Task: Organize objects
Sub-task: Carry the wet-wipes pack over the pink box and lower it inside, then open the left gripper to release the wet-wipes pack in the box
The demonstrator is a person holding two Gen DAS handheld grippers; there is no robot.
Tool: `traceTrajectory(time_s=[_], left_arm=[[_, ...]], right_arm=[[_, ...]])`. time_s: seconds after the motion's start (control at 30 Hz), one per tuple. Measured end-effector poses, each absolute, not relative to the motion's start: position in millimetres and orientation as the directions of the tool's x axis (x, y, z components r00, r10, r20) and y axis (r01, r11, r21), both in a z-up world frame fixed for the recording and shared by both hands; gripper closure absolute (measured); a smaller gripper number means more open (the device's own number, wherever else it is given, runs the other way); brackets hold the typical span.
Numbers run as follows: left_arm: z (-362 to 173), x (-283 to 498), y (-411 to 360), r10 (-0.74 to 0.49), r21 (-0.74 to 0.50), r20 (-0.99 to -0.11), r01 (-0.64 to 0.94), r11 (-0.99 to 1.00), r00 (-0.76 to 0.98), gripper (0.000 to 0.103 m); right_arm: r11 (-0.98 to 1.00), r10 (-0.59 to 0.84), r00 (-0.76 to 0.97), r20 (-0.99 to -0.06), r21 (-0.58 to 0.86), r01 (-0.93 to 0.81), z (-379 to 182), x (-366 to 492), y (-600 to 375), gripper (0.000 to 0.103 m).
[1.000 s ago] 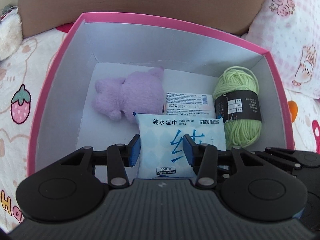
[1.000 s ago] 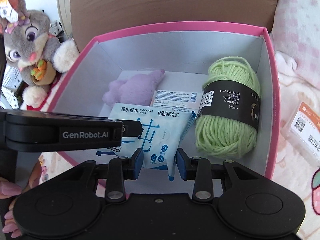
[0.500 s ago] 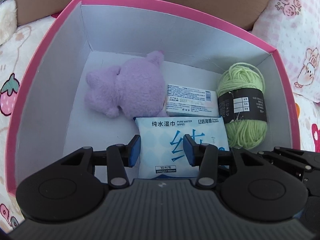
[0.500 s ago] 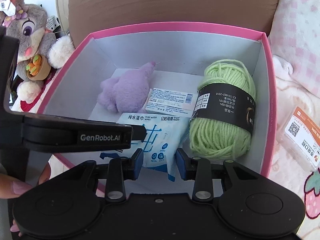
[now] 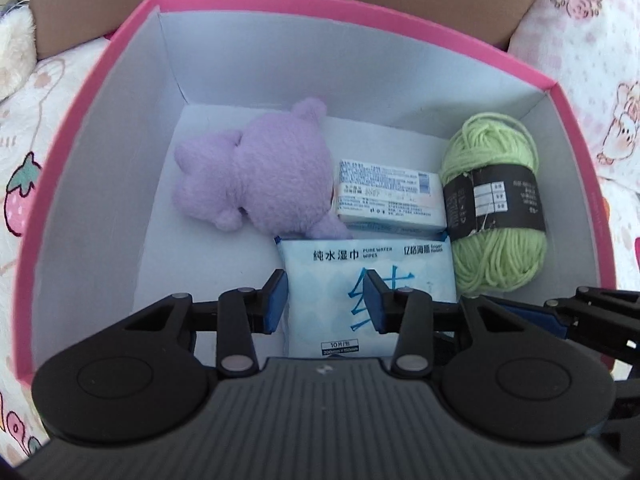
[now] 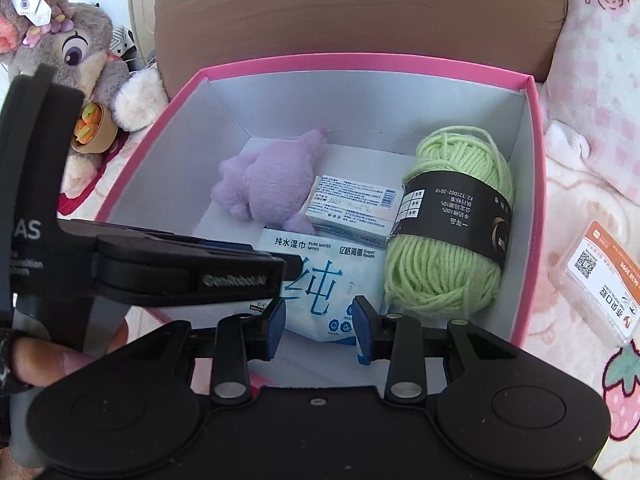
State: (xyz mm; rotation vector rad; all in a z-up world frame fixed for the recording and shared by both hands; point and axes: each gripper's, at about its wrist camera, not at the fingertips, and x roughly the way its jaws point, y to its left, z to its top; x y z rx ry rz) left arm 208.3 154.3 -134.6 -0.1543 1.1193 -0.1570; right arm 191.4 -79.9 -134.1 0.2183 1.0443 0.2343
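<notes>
The wipes pack (image 5: 368, 296) lies flat in the pink box (image 5: 92, 92), directly under the left tool (image 5: 326, 300), whose narrow jaws have just closed further, gripping nothing.

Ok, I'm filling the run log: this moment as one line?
pink box: plush, carton, yarn, wipes pack inside | left fingers: just closing, nothing gripped | right fingers: open, empty

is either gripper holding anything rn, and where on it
Nothing looks held. The wet wipes pack lies on the floor of the pink box, under the open left gripper and right gripper; neither pinches it.
</notes>
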Motion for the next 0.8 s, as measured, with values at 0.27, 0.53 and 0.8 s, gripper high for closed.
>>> traceTrajectory(time_s=[0.27,0.53,0.8], left_arm=[[-118,204,160,-0.263,-0.270,-0.846,0.052,0.961,0.464,0.063],[-105,195,168,-0.254,-0.267,-0.833,0.044,0.963,0.492,0.061],[-84,178,184,-0.358,-0.400,-0.801,0.015,0.916,0.479,0.058]], right_arm=[[0.948,0.313,0.511,-0.801,0.295,-0.118,-124,187,-82,0.062],[0.955,0.297,0.545,-0.784,0.251,-0.159,-113,175,-75,0.061],[0.949,0.313,0.529,-0.789,0.283,-0.139,-102,164,-74,0.060]])
